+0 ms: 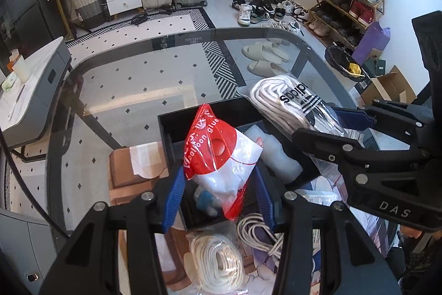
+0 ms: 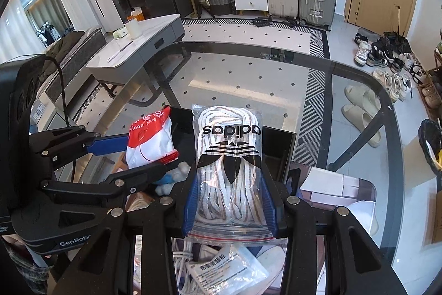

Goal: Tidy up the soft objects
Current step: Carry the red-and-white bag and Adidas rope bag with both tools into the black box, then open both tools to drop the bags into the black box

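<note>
My left gripper is shut on a red and white balloon glue bag, which stands upright between its blue pads. In the right wrist view the same bag sits in the left gripper, to the left. My right gripper is shut on a clear adidas zip bag of white laces. That bag also shows at the right of the left wrist view. Both bags hang over an open black box on the glass table. The box holds a white padded piece and a small blue and white item.
Close below the grippers lie a bagged coil of white rope, a loose white cable and a clear printed packet. A brown cardboard box sits left of the black box. The glass table's dark rim curves round the far side.
</note>
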`<action>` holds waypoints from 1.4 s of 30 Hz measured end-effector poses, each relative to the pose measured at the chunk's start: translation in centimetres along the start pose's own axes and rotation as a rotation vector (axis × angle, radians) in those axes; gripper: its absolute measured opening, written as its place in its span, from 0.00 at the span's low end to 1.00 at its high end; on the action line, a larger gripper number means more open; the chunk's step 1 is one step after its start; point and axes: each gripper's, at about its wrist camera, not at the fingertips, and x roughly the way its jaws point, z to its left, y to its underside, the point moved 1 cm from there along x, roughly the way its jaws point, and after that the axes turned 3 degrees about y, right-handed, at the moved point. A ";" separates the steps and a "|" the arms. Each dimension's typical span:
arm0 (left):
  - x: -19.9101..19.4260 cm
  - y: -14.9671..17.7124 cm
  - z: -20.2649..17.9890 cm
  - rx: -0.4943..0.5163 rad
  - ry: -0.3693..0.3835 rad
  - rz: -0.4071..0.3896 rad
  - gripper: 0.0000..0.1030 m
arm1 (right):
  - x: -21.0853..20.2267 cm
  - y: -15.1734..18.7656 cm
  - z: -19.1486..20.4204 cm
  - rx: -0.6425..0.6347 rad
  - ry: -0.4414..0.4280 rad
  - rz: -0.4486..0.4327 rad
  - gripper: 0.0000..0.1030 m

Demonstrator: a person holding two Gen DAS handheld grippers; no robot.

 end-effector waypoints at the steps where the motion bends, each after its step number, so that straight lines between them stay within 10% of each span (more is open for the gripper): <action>1: 0.3 -0.1 0.0 -0.001 0.003 0.003 0.46 | 0.4 -0.1 -0.1 0.004 -0.001 0.003 0.39; 26: 4.4 -0.4 0.2 0.008 0.022 0.059 0.47 | 3.6 -0.2 -0.9 -0.006 -0.016 0.054 0.39; 42: 3.3 -0.5 0.5 0.003 0.019 0.028 0.71 | 1.8 0.4 -1.7 0.012 -0.030 0.026 0.49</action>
